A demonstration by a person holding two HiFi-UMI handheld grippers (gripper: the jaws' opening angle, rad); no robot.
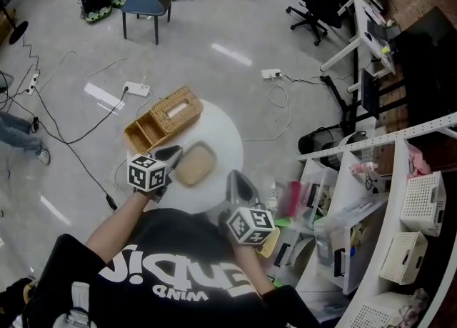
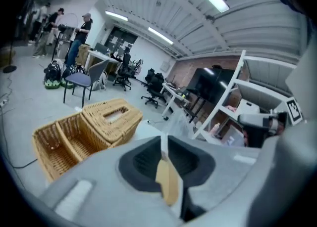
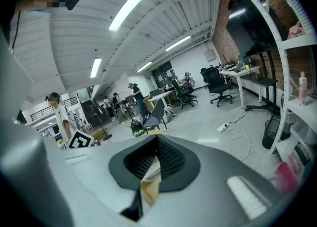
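Head cam stares steeply down on the round white table (image 1: 225, 141). The left gripper (image 1: 170, 155) and right gripper (image 1: 238, 185) cams sit tight behind their jaws, looking outward. The tan woven wicker basket (image 1: 168, 116) shows in both head and left views.

A round white table (image 1: 227, 141) carries two things. A wicker basket (image 1: 163, 119), with open compartments at one end and a slotted lid at the other, lies ahead and to the left of the left gripper's (image 1: 173, 152) jaws, with its open end past the table's rim. A tan square tray (image 1: 195, 164) lies just right of those jaws, between them and the right gripper (image 1: 236, 178).
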